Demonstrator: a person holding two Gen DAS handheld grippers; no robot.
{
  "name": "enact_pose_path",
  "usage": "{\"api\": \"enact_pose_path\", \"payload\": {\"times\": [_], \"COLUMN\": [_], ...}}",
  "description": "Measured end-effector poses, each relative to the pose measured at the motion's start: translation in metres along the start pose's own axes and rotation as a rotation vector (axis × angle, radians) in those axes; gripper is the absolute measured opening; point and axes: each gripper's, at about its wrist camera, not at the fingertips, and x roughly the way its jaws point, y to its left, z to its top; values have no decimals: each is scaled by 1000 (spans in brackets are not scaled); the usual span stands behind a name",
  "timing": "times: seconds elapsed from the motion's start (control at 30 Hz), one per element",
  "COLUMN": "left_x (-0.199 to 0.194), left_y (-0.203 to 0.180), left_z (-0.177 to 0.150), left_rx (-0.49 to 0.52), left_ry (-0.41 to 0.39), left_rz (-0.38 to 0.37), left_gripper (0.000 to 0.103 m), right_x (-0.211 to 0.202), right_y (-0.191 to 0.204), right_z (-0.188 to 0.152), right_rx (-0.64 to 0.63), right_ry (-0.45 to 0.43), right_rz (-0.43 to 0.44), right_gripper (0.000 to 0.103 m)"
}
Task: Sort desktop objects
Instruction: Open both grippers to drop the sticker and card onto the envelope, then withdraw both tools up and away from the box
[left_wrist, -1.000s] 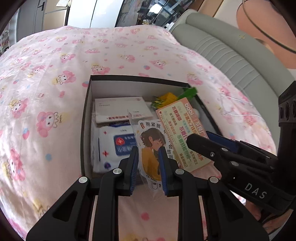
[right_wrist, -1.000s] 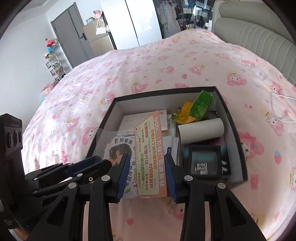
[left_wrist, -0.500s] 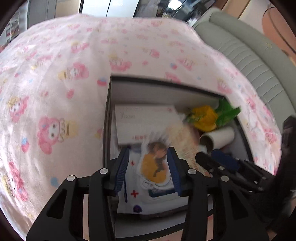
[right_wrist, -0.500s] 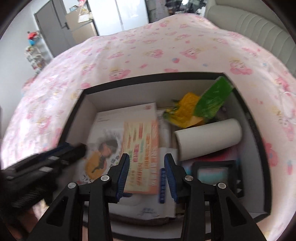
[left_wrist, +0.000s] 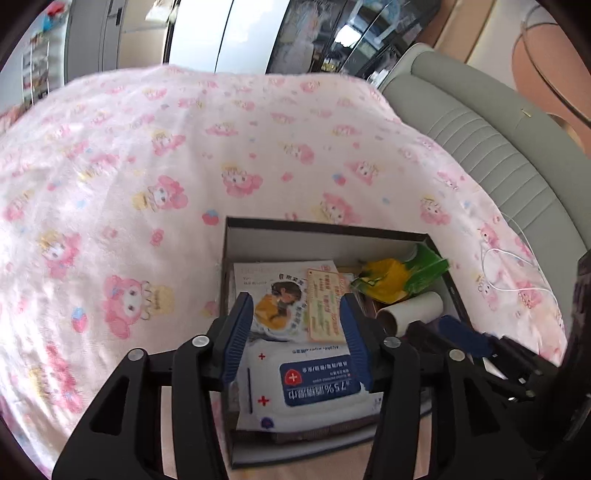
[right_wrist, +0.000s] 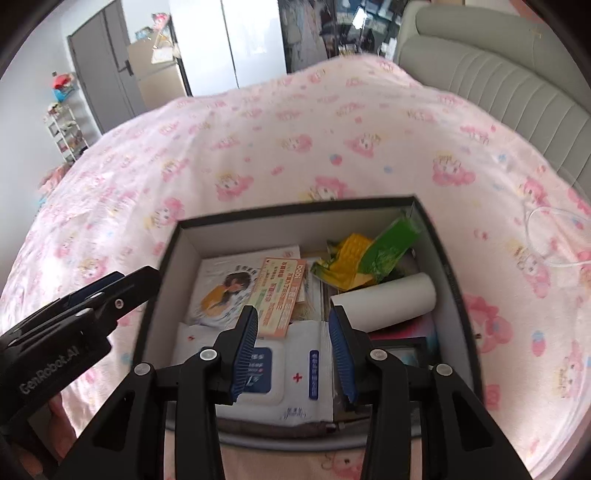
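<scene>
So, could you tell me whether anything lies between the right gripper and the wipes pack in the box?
Nothing visible does: the right gripper, empty, hangs over the wipes pack, which lies on top in the box.

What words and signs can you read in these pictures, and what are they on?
"GenRobot.AI": on the side of the left gripper.
"bobi": on the top edge of the orange leaflet; its other print is too blurred to read.
"75%" with red crosses: on the wipes pack; the rest of its label is too small to read.
Picture card of a cartoon figure: its print is too blurred to read.
</scene>
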Motion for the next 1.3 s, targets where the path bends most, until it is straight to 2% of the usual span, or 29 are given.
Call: {"api": "enact_pose_path", "payload": {"times": [0.1, 0.13, 0.23, 0.3, 0.37, 0.43, 0.5, 0.53, 0.57, 0.63, 0.73, 0.8, 0.97, 1.07, 1.3], "left_x": [-30, -43, -81, -108, -133, -157, -184, -196, -207, -223, -243, -254, -268, -269, -273], "left_y": [-6, -8, -14, -17, -20, -24, -28, -29, -30, -31, -30, -30, -31, -30, -27], "left_z": [-3, -4, -8, -13, -18, -26, -37, -42, -47, -58, -79, -97, -135, -152, -175], "left_rx": [31, 39, 62, 75, 84, 102, 128, 135, 140, 143, 131, 135, 143, 132, 119], "left_ry": [-35, -51, -102, -129, -151, -182, -231, -249, -264, -279, -284, -273, -277, -260, -248], "left_rz": [18, 18, 24, 29, 43, 75, 81, 83, 87, 106, 130, 107, 135, 138, 146], "left_gripper": [52, 55, 59, 61, 70, 81, 89, 94, 96, 103, 102, 102, 102, 102, 102], "right_x": [-34, -45, -76, -99, -119, -141, -160, -169, -179, -195, -216, -221, -224, -221, -234], "right_y": [7, 9, 16, 24, 31, 38, 42, 44, 46, 48, 49, 46, 32, 26, 30], "right_z": [-3, -5, -13, -21, -28, -38, -47, -51, -57, -68, -94, -109, -146, -159, -173], "right_rx": [-22, -21, -24, -34, -44, -52, -53, -50, -47, -45, -43, -34, 28, 39, 5], "right_ry": [-43, -57, -96, -121, -146, -188, -223, -236, -251, -279, -323, -317, -261, -223, -271], "right_rz": [-6, 4, 32, 32, 30, 34, 37, 36, 32, 22, -20, -41, 11, 46, -29], "right_gripper": [40, 48, 51, 56, 67, 70, 71, 75, 80, 80, 81, 81, 81, 81, 81]}}
